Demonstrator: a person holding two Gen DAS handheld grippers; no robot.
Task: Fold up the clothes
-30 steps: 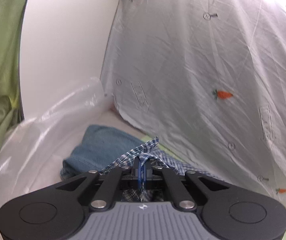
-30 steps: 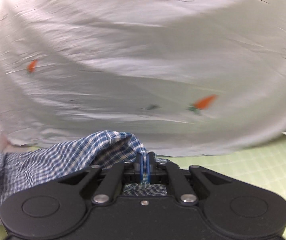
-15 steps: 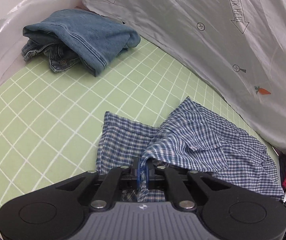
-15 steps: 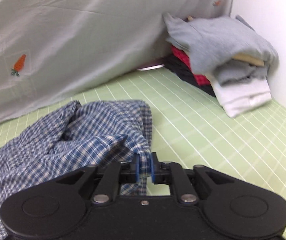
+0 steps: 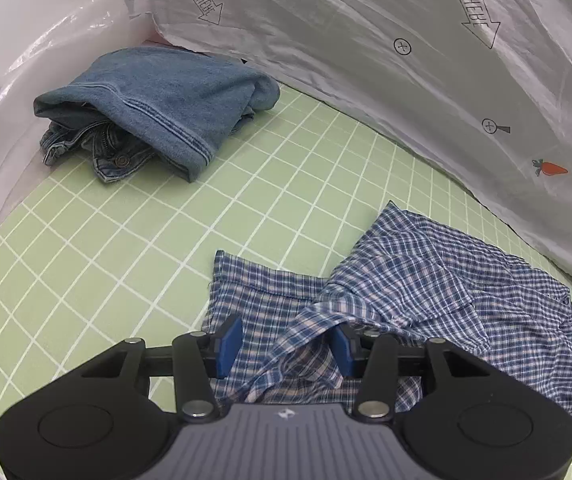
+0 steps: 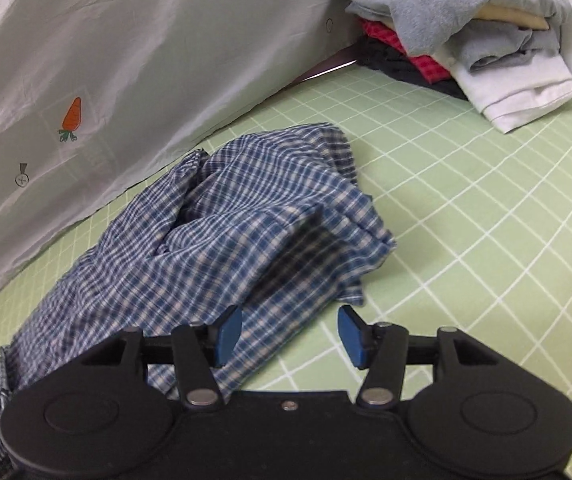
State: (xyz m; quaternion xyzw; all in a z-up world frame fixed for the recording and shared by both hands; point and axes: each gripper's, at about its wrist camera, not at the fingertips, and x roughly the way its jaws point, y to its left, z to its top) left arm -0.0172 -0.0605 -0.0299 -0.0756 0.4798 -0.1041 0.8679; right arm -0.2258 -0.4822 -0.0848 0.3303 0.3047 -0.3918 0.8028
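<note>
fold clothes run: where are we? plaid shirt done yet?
Done: a stack of folded clothes sits in the far corner. In hand: nothing; the left gripper and right gripper are both open, and the plaid shirt lies crumpled on the green mat, not folded. Left: spreading and folding that shirt; the jeans look only roughly bundled.

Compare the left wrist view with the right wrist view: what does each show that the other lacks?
Left wrist only: a crumpled blue denim garment at the far left of the mat, beside clear plastic sheeting.

Right wrist only: a pile of grey, red, dark and white clothes in the far right corner.

Both: the blue-and-white checked shirt rumpled on the green gridded mat, the carrot-printed white sheet, and an open gripper: left, right.
</note>
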